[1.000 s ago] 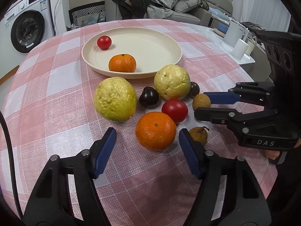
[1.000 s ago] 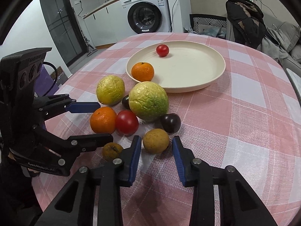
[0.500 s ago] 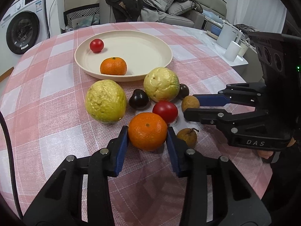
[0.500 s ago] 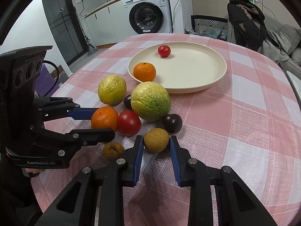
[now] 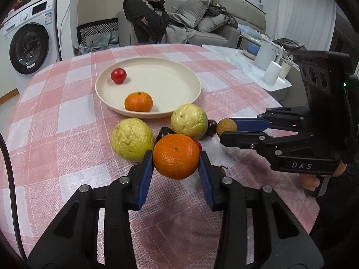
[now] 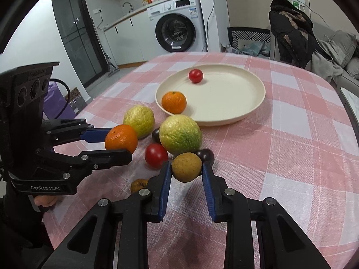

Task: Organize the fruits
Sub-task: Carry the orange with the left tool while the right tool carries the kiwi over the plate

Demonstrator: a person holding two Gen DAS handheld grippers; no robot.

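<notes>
We see the checked table (image 5: pixel 56 134) bearing the cream plate (image 5: pixel 193 83), which lies straight ahead of both our tools and already holds a small orange (image 5: pixel 138 102) and a cherry tomato (image 5: pixel 118 75). Two pale guavas (image 5: pixel 132 139) sit between us and its near rim. Our left gripper (image 5: pixel 176 163) clamps the large orange (image 5: pixel 176 155), our right gripper (image 6: pixel 186 172) pinches a small brown fruit (image 6: pixel 186 167), both seemingly lifted clear; we judge the right has the more open path.
</notes>
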